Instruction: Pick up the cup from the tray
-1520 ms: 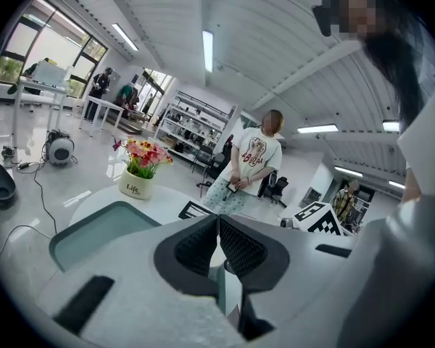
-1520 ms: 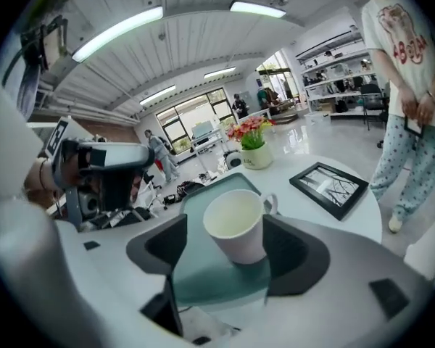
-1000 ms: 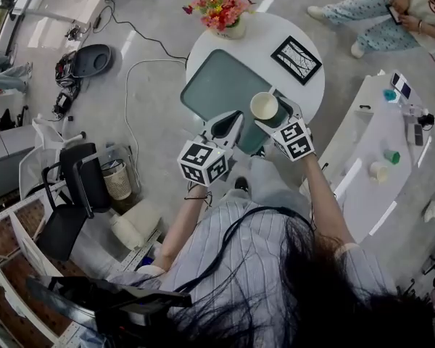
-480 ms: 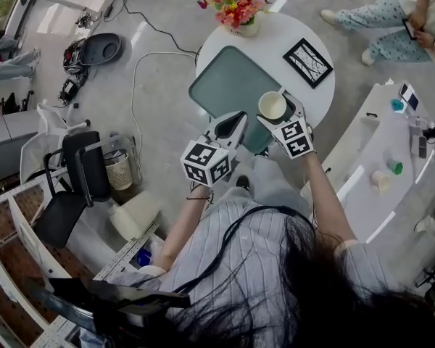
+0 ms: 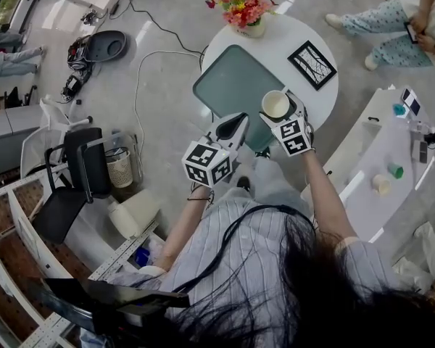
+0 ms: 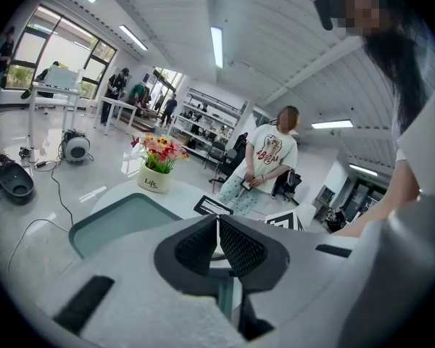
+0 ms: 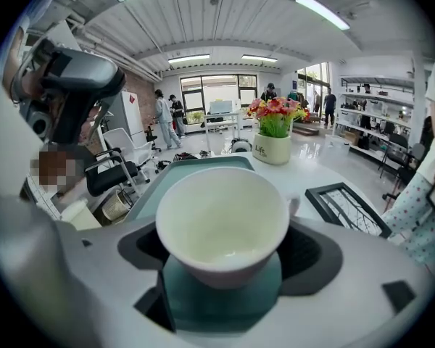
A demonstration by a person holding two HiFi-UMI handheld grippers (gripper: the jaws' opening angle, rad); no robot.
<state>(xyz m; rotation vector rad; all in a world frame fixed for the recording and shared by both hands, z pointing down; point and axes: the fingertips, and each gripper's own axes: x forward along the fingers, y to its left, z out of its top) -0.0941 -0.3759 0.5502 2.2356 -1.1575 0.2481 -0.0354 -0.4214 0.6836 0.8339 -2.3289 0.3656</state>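
A white cup point(image 5: 275, 104) stands upright at the near right corner of the teal tray point(image 5: 232, 85) on the round white table point(image 5: 293, 27). My right gripper point(image 5: 279, 114) reaches around it. In the right gripper view the cup point(image 7: 221, 220) fills the gap between the two dark pads, its base on the tray point(image 7: 196, 164). The jaws have just been opening and stand wide, with the pads not seen pressing on the cup. My left gripper point(image 5: 235, 120) hovers over the tray's near edge. Its pads point(image 6: 235, 246) meet with nothing between them.
A flower pot point(image 5: 244, 9) sits at the table's far edge and a black framed picture point(image 5: 312, 60) lies to the right of the tray. A white counter point(image 5: 380, 143) with small cups stands on the right, a black chair point(image 5: 80, 172) on the left. A person point(image 5: 406, 6) sits beyond the table.
The head view has shifted a little. Both grippers and the cup keep nearly the same places on the tray.
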